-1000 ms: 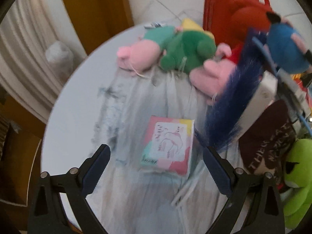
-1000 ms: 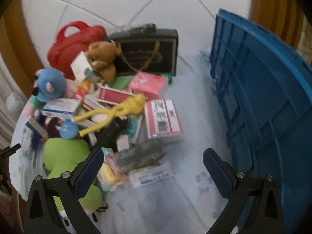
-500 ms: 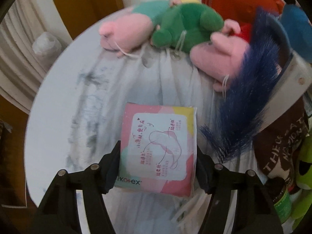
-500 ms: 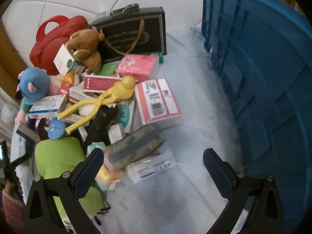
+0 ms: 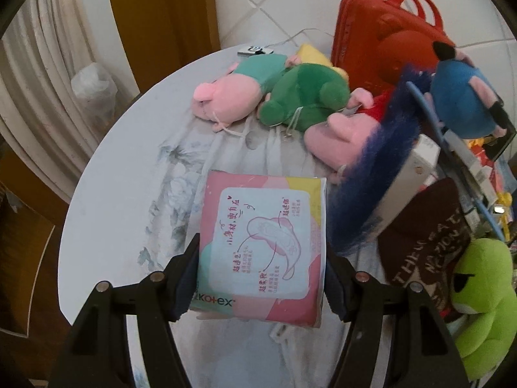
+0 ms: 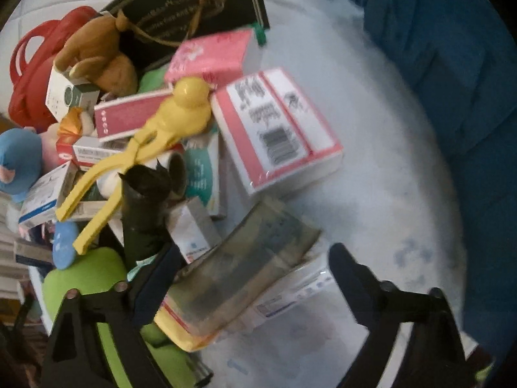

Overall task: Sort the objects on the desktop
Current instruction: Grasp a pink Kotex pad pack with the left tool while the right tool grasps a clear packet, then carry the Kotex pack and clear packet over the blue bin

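Worktop [image 5: 122, 200] under a pale printed cloth carries everything, with a blue crate [image 6: 452, 74] standing along its right edge in the right wrist view. Red bag [image 5: 384, 35] sits at the back, plush toys in pink, green and blue lying before it. A heap of boxes fills the middle, topped by a red-and-white carton [image 6: 278, 132] and a yellow plastic tool [image 6: 161, 132]. The left gripper [image 5: 260, 279] is clamped on a pink sanitary-pad pack [image 5: 261, 249], both pads pressing its sides, the pack held near the worktop's front. The right gripper [image 6: 252, 287] has just been closing; its jaws stand apart around a clear-wrapped olive pack [image 6: 245, 265] at the heap's near edge, right pad clear of it.
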Demonstrator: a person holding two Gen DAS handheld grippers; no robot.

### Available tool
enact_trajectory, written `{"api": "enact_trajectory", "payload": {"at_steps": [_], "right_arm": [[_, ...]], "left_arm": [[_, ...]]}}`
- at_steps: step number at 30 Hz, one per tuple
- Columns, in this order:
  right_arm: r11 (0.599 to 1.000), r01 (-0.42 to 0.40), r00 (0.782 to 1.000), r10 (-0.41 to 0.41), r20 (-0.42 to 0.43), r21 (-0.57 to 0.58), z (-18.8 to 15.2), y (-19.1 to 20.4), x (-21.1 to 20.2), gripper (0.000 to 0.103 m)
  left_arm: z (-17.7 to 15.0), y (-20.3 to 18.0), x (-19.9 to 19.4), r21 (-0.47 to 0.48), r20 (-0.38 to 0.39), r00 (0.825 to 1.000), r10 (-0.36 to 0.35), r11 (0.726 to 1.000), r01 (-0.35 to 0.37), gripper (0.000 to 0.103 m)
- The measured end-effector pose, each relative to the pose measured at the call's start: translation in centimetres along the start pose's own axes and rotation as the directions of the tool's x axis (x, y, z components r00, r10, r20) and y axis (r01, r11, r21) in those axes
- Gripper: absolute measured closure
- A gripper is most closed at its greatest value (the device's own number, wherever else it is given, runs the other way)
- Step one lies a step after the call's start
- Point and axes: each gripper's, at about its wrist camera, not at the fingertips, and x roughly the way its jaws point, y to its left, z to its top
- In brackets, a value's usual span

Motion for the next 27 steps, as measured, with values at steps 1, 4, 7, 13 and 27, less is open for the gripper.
{"api": "enact_trajectory", "payload": {"at_steps": [1,4,7,13,27], "right_arm": [[0.999,-0.039,0.999,0.039,-0.014,0.015,-0.2,-0.3,0.5,0.037],[0.999,-0.046,0.999,0.046,-0.002,-0.011,-0.8,0.0,0.2,0.060],[0.998,-0.033,0.999,0.035,0.041,-0.061,-1.5,0.6,-1.4,0.062],[0.986,-0.021,0.982,0.051,0.179,-0.165,-2.6,1.6,-7.5,0.062],[0.958,0.062,0.770,0.133,0.624,-0.280,-7.9,-2.3,-31.9,0.062]], "left_arm": [[-0.1,-0.4,-0.4,0.007,0.005,1.000,-0.004,1.000,0.004,0.038],[-0.3,-1.7,-1.8,0.024,0.030,0.999,-0.028,0.999,0.027,0.038],[-0.4,-3.6,-3.9,0.055,0.071,0.996,-0.047,0.998,0.043,0.038],[-0.4,-9.6,-9.3,0.167,0.166,0.976,-0.141,0.979,0.113,0.038],[-2.6,-32.5,-26.0,0.502,0.254,0.797,-0.548,0.779,0.375,0.038]]}}
